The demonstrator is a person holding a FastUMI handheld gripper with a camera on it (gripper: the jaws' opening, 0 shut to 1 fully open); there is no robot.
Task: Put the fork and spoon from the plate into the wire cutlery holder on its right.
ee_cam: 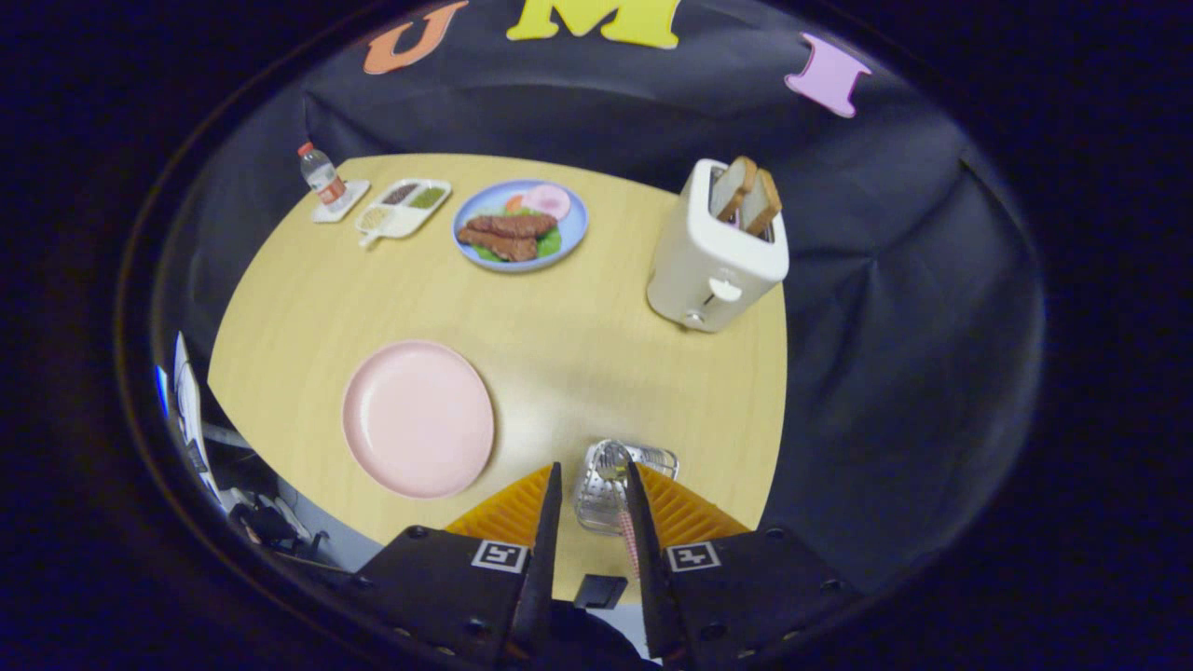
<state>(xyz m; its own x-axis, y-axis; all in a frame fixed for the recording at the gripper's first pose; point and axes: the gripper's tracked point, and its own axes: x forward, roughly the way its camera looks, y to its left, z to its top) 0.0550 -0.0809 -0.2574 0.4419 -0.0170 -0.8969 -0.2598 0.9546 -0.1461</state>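
Cutlery: a metal utensil head, seemingly a spoon (pixel 610 458), shows between the fingertips, right over the holder; a thin striped handle (pixel 631 540) runs down along the inner side of the right finger. Fork and spoon cannot be told apart here.
Holder: wire cutlery holder (pixel 601 503) stands on the counter just ahead of the fingers, to the right of the pink plate.
Jaws: gripper (pixel 594 477) has its jaws close together with a narrow gap; the handle lies in that gap, but whether both fingers press on it cannot be told.
Pink plate (pixel 418 417): bare, left of the holder.
Counter (pixel 578 335): pale wood.
Farther back: white toaster (pixel 716 252) with two bread slices (pixel 746 196); blue plate (pixel 519 225) of food; divided tray (pixel 403 207); small bottle (pixel 322 177) on a coaster.
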